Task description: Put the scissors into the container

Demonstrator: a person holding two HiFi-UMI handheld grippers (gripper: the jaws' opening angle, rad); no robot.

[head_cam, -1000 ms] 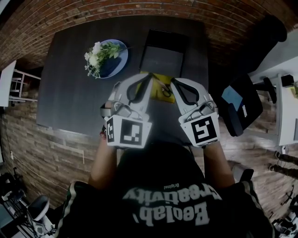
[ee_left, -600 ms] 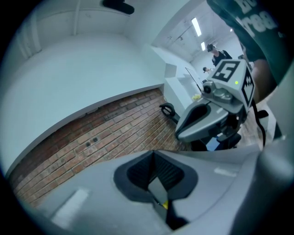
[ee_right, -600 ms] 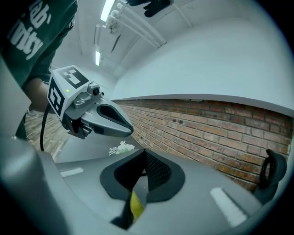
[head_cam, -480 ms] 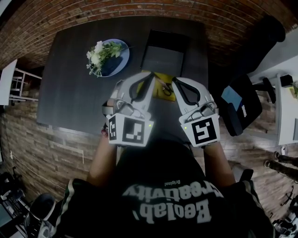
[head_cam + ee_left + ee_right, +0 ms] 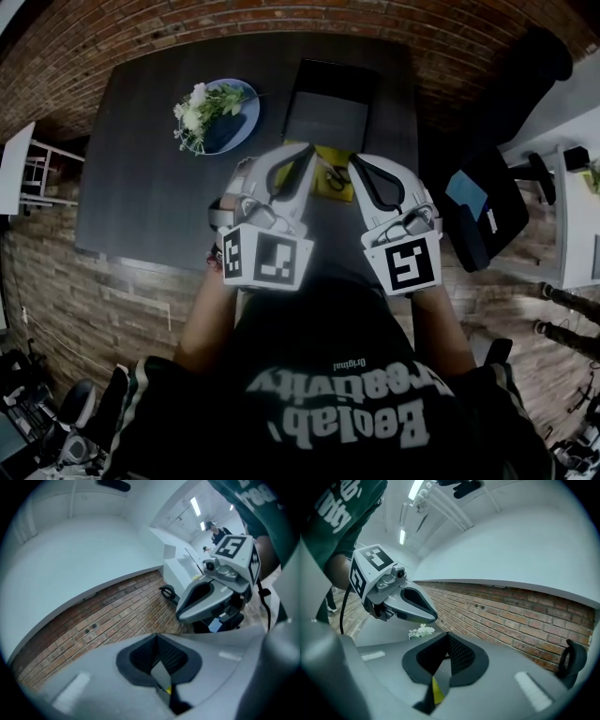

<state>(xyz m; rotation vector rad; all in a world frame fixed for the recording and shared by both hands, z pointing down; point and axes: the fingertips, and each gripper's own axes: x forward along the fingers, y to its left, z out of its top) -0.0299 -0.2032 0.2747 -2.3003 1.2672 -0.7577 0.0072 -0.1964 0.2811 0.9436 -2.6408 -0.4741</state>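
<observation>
Currently | left gripper (image 5: 307,152) and right gripper (image 5: 357,165) are held shut, nothing gripped; scissors (image 5: 329,175) are flanked on yellow pad (image 5: 337,194), outside container (image 5: 330,105), likely kept within reach.

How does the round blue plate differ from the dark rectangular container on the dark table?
The round blue plate is a shallow disc; the dark rectangular container is a nearly black box. The plate carries white flowers; the container shows nothing inside. In the head view the plate lies left of the container. Both rest on the dark table, apart.
</observation>
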